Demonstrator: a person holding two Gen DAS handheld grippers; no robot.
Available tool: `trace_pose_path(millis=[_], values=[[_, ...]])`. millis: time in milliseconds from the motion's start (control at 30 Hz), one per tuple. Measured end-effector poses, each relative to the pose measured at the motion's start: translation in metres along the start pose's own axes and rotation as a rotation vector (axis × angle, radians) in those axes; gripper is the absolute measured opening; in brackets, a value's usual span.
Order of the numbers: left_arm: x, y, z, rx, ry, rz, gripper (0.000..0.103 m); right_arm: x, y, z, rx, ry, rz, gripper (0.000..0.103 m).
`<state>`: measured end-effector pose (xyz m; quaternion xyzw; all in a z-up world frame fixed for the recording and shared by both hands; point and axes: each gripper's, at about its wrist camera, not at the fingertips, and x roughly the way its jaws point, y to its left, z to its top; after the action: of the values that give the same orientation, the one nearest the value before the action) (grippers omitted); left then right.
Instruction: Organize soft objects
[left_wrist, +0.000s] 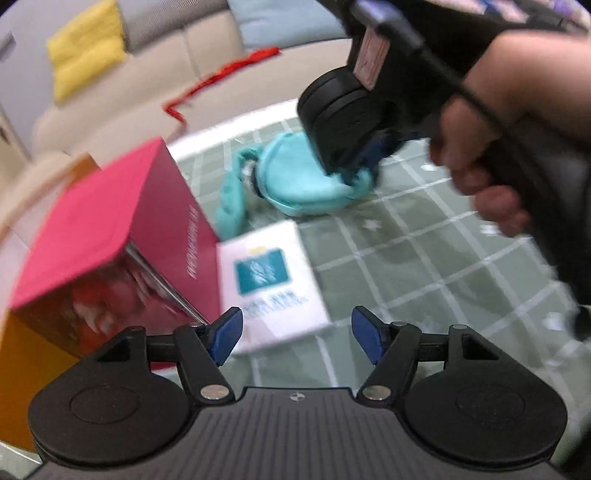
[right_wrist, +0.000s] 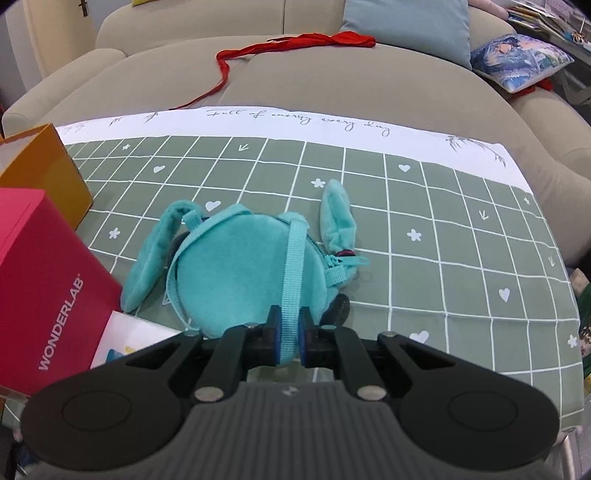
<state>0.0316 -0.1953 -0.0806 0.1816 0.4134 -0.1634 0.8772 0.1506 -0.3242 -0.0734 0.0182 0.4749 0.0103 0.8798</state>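
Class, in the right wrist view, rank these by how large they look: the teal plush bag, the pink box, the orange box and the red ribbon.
1. Teal plush bag and pink box: look alike; box cut off, nearer the camera.
2. Orange box, partly hidden.
3. Red ribbon, thin, farthest.

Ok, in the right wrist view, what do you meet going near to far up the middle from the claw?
Right claw shut on the strap → teal plush bag → green grid tablecloth → beige sofa → red ribbon.
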Motion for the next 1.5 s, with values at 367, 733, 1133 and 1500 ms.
trace_pose_path(millis=[367,733,1133,1500], values=[[0.034,0.000,0.016,-0.103,0.021,0.132,0.077,0.000,-0.012,0.000,0.046,0.017,0.048,0.008],[0.030,-0.004,0.015,-0.128,0.031,-0.006,0.073,0.002,-0.019,0.001,0.082,0.030,0.075,0.010],[0.014,0.017,0.028,-0.325,0.177,-0.207,0.067,0.003,-0.019,-0.012,-0.036,0.163,0.028,0.000],[0.030,0.002,0.040,-0.245,0.188,-0.046,0.089,-0.029,-0.023,-0.004,-0.032,0.078,0.075,0.000]])
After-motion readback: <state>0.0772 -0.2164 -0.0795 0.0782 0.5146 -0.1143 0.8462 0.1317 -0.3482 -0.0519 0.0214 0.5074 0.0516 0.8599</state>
